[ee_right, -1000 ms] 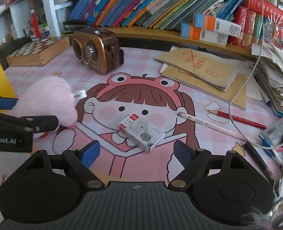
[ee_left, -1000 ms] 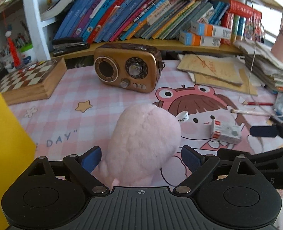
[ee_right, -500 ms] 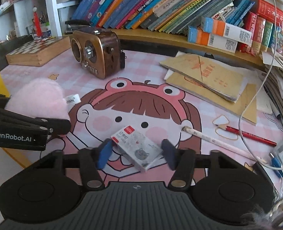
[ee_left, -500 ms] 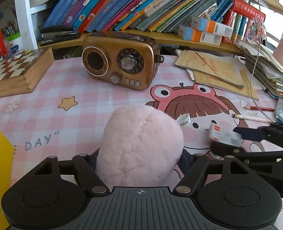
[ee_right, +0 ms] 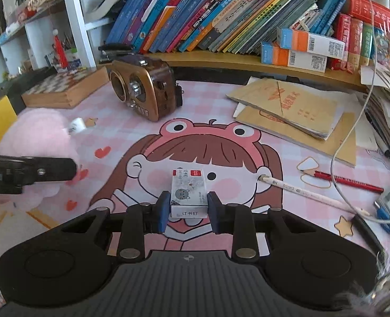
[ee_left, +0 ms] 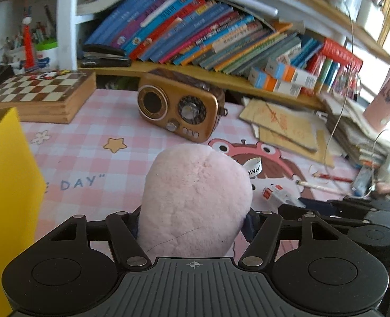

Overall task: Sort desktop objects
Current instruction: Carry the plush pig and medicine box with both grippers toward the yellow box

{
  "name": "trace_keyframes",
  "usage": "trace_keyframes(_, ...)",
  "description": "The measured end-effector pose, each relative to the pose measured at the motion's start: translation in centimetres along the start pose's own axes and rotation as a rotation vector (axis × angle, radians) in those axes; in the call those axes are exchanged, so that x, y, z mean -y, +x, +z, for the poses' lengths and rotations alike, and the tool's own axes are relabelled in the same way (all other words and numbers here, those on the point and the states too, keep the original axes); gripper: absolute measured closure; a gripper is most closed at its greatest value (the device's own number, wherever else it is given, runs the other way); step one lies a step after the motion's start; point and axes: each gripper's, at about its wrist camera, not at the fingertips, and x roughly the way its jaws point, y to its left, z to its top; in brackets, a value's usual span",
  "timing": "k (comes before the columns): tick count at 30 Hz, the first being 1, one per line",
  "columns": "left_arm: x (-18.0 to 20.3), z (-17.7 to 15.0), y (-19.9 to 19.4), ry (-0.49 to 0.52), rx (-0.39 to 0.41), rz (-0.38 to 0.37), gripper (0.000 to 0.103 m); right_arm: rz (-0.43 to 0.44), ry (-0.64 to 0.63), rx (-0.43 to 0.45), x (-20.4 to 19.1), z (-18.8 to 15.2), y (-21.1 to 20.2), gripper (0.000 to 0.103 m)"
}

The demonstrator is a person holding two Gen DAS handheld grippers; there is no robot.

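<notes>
A fluffy pink plush toy (ee_left: 197,195) fills the space between the fingers of my left gripper (ee_left: 193,224). Its jaws are closing and squeeze the plush, which hides the pads and hangs a little above the pink desk mat (ee_left: 89,137). From the right wrist view, the plush (ee_right: 39,132) is at the left with a left finger (ee_right: 60,169) across it. My right gripper (ee_right: 188,208) is closing on a small white staple box (ee_right: 188,185), with both blue pads pressed on its sides. The same box (ee_left: 275,195) shows at the right of the left wrist view.
A brown retro radio (ee_left: 180,113) stands at the back of the mat, with a wooden chess box (ee_left: 39,95) to its left. A yellow box (ee_left: 4,185) is close at the left. Brown notebooks (ee_right: 287,108), a red pencil (ee_right: 345,182), a white pencil (ee_right: 300,190) and paper piles lie at the right.
Both grippers have closed from wide open. The left one has squeezed the plush and risen a little with it. The right pads have met the staple box, now square between them.
</notes>
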Motion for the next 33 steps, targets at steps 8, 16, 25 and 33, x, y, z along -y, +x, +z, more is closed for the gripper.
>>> trace_keyframes(8, -1.3, -1.2, -4.6, -0.083, 0.046, 0.003, 0.037, 0.014, 0.008, 0.013, -0.8, -1.0, -3.7, 0.076)
trace_keyframes(16, -1.3, -3.2, -8.3, -0.121, 0.049, -0.029, 0.037, 0.054, 0.014, 0.012, -2.8, -2.4, -7.8, 0.076)
trace_keyframes(25, -2.0, -5.9, -12.8, -0.127, 0.059, -0.053, 0.037, 0.086, -0.003, 0.021, -5.9, -4.0, -11.8, 0.076)
trace_keyframes(33, -3.4, -8.7, -16.1, -0.123, 0.041, -0.078, 0.037, 0.086, -0.017, 0.006, -9.1, -5.9, -14.5, 0.076)
